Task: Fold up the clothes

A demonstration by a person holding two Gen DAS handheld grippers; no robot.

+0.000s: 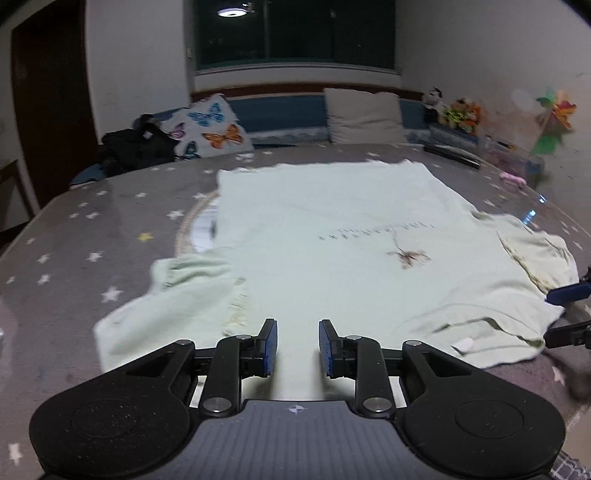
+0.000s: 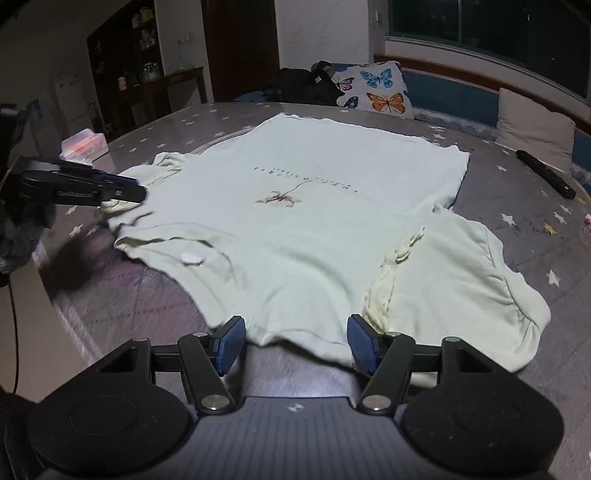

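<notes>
A dark window [image 1: 295,33] is reflecting a ceiling lamp [image 1: 232,11] above the white wall [image 1: 136,66]. A blue bench [image 1: 280,114] is running along the far edge of the star-patterned grey surface [image 1: 92,229], carrying a butterfly cushion [image 1: 214,129] and a beige pillow [image 1: 364,116]. A dark wooden door [image 1: 48,110] is standing at the left.

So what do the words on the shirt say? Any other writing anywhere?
T-shirt: one row of small dark letters above the brown flower-like print, seen upside down and too blurred to read.
White tag near the collar: nothing readable.
Butterfly cushion: pictures only, no words.
Nothing else shows writing.
</notes>
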